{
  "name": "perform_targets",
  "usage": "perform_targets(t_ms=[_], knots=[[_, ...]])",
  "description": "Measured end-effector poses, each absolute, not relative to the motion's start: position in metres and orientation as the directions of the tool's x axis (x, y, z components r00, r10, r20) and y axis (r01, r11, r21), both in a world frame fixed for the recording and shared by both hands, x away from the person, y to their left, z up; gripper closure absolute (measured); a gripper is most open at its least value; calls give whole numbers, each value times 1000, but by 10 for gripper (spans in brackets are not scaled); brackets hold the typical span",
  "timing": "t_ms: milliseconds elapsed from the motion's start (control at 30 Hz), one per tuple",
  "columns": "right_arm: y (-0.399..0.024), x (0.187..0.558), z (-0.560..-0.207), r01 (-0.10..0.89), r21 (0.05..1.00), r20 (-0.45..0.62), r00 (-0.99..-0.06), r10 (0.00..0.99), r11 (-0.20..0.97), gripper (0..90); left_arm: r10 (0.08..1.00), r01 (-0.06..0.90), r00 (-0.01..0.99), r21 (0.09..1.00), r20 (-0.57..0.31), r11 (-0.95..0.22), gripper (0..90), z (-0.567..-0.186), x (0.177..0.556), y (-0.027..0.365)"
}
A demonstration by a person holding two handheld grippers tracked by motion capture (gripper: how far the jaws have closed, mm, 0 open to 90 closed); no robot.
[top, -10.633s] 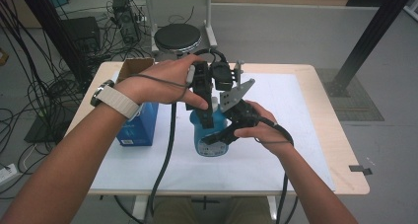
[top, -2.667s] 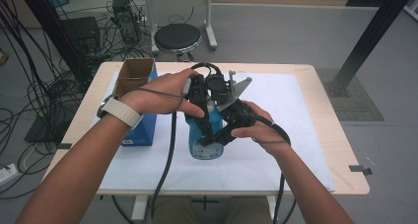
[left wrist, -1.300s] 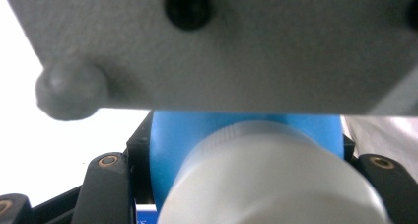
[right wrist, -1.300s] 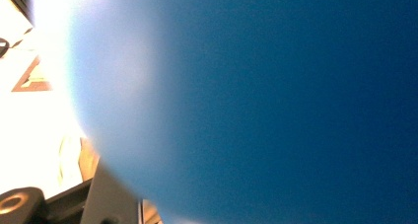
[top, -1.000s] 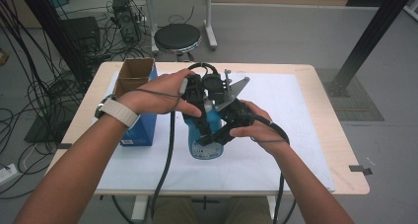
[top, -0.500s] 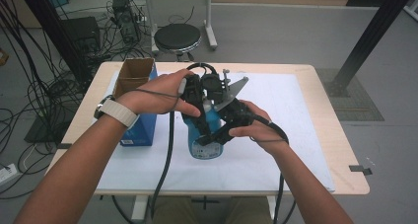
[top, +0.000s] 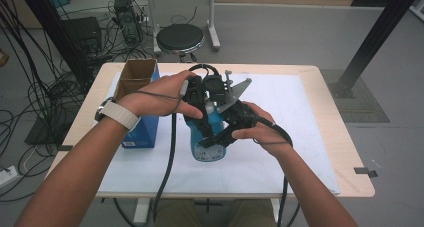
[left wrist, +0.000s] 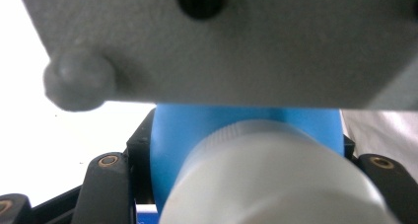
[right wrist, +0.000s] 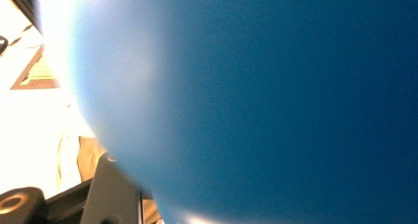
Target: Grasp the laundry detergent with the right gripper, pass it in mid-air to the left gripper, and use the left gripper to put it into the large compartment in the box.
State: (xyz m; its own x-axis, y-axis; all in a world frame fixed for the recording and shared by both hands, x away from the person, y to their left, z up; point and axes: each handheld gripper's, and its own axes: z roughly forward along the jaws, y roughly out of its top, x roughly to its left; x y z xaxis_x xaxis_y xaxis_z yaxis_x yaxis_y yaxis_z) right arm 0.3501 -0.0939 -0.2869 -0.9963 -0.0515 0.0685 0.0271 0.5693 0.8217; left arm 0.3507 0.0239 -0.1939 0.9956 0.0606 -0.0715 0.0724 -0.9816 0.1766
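High view: blue bottle unmoved.

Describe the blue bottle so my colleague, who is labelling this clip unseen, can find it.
On the white sheet covering the wooden table, look at the middle, where both hands meet. The blue bottle stands upright there, gripped by both tongs. Unlike the open blue carton to its left, it is rounded with a white cap.
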Motion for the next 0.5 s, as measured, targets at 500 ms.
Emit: perform_targets(t_ms=[500], knots=[[-94, 349, -287, 27, 818, 67, -997, -50, 574, 432, 63, 75, 996, 180, -70, -981, 384, -195, 350, 24]])
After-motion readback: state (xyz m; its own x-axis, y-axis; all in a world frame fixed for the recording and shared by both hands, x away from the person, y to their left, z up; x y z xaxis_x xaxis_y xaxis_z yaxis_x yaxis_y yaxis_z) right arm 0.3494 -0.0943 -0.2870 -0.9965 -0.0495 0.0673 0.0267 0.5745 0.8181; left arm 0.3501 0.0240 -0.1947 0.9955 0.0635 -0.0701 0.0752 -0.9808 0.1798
